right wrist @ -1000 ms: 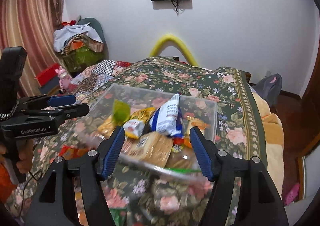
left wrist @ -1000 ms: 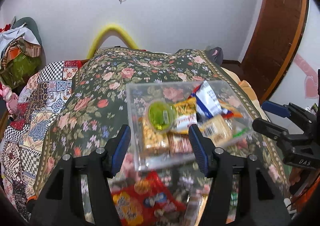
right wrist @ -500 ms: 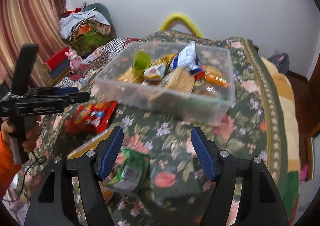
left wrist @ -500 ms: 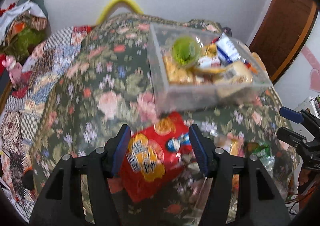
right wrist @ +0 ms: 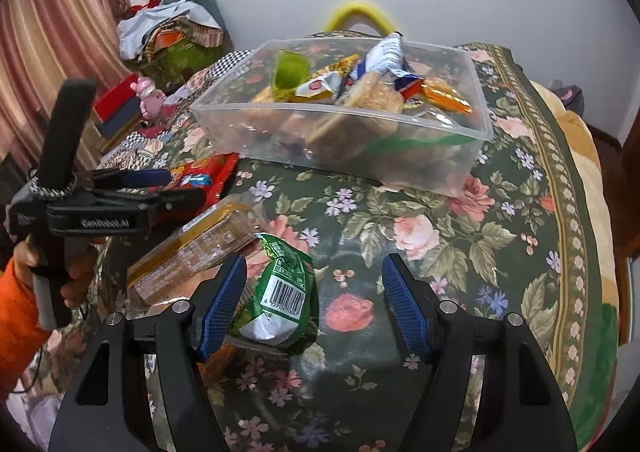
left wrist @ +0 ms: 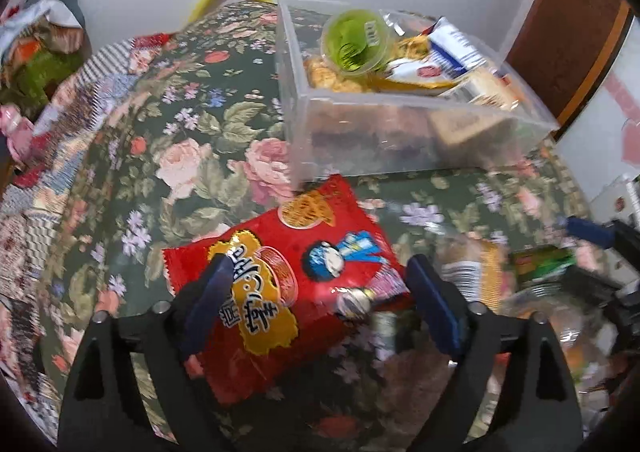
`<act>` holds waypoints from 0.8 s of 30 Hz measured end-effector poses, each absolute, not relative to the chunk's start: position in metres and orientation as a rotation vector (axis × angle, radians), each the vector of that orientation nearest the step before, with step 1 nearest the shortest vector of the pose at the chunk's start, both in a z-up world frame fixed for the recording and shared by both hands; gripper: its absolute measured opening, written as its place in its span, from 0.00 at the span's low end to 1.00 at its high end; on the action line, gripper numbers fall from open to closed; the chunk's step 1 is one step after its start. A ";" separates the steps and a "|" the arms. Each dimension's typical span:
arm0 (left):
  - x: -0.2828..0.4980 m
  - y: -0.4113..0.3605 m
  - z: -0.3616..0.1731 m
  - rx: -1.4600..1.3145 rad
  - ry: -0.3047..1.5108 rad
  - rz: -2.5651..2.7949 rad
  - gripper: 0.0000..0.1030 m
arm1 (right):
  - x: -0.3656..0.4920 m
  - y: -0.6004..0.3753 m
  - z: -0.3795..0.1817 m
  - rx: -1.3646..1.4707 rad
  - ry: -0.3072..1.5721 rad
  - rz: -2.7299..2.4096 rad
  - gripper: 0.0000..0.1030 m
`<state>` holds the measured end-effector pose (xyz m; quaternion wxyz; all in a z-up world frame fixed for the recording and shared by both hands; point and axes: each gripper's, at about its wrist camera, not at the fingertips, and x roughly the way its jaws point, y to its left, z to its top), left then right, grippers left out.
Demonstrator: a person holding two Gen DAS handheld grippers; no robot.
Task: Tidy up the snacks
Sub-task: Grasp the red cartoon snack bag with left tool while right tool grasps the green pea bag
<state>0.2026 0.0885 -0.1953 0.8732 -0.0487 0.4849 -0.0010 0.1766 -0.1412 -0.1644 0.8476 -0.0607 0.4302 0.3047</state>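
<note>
A clear plastic bin (left wrist: 400, 140) (right wrist: 344, 148) full of snacks, with a green cup (left wrist: 354, 40) on top, stands on the floral bedspread. In front of it lie a red chip bag (left wrist: 288, 276) (right wrist: 200, 176), a long clear cracker pack (right wrist: 192, 248) and a green packet (right wrist: 284, 292). My left gripper (left wrist: 320, 304) is open, its fingers straddling the red bag just above it. My right gripper (right wrist: 312, 304) is open and empty, low over the bedspread, with the green packet by its left finger.
The bed edge falls away at the right (right wrist: 592, 212). Piled clothes (right wrist: 172, 28) and a pink toy (right wrist: 148, 92) sit at the far left by a curtain. A yellow hoop (right wrist: 360, 12) stands behind the bed against the white wall.
Both grippers have dropped from bin height down to the loose snacks in front of the bin. The left now straddles the red bag; the right is by the green packet.
</note>
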 end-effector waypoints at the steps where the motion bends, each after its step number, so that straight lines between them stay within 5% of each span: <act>1: 0.204 0.089 -0.198 -0.085 1.017 0.015 0.90 | 0.177 -0.144 -0.165 -0.131 0.906 0.632 0.65; 7: 0.199 0.105 -0.208 -0.131 1.018 0.064 0.99 | 0.176 -0.160 -0.171 -0.155 0.924 0.589 0.65; 16: 0.199 0.107 -0.215 -0.130 0.998 0.056 0.99 | 0.180 -0.163 -0.180 -0.101 0.985 0.627 0.65; 22: 0.199 0.101 -0.211 -0.112 0.970 0.036 0.81 | 0.180 -0.160 -0.187 -0.112 1.003 0.623 0.63; 24: 0.196 0.096 -0.208 -0.090 0.953 0.020 0.76 | 0.181 -0.165 -0.188 -0.093 1.012 0.614 0.52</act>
